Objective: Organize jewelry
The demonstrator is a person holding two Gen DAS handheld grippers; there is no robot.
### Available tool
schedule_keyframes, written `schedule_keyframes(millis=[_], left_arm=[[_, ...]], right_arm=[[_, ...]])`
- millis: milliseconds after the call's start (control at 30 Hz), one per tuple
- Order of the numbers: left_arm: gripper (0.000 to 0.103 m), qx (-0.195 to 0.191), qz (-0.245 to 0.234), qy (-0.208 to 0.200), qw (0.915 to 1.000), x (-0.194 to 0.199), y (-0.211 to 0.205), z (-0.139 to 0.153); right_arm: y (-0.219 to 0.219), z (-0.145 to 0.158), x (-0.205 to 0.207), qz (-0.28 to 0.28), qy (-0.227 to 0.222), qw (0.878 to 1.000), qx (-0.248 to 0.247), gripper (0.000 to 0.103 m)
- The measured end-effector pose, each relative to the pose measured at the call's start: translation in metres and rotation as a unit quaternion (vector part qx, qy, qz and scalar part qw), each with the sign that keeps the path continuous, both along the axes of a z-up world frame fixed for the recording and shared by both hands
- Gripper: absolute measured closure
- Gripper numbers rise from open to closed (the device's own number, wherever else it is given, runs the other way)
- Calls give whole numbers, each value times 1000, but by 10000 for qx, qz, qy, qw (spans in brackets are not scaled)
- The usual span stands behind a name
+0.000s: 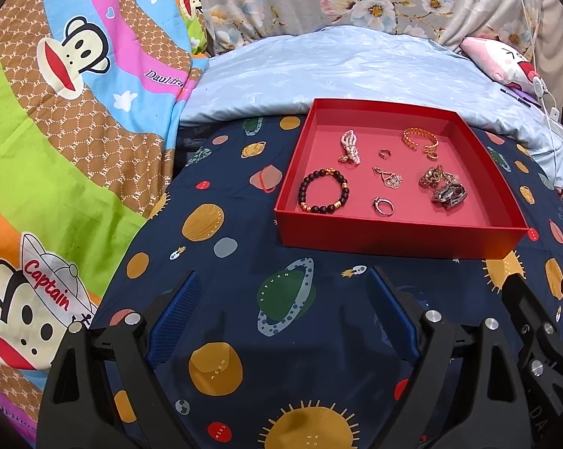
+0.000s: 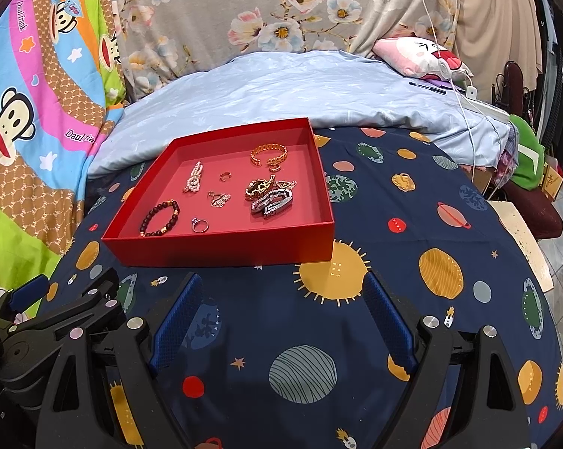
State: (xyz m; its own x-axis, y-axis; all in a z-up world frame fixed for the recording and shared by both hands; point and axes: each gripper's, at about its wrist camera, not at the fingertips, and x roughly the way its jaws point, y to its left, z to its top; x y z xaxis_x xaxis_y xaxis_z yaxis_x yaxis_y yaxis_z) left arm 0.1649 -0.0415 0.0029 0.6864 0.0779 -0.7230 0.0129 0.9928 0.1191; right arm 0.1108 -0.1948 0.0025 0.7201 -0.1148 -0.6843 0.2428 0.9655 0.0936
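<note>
The red box [image 1: 397,237] sits in the upper right of the left view, near the blue blanket [image 1: 319,67]. Jewelry like the bead bracelet [image 1: 323,191] lies spread inside. Bare planet cloth [image 1: 244,262] lies between its front edge and both tongs. The left gripper [image 1: 283,318] and right gripper [image 2: 281,318] are wide open, holding nothing.

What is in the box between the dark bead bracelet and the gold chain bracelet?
Between the dark bead bracelet and the gold chain bracelet, a small ring and a pendant chain lie, seen from both wrist views.

"Captain" on monkey blanket [image 1: 49,131]; "SATURN", "MOON" on planet sheet [image 1: 244,262].
</note>
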Motion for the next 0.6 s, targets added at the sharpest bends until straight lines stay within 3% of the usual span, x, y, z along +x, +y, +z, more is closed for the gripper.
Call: schedule_keyframes(millis=[600], left_arm=[[16,-2,-12,11,10000,0,0,1]], right_arm=[[0,0,0,-5,2,10000,5,17]])
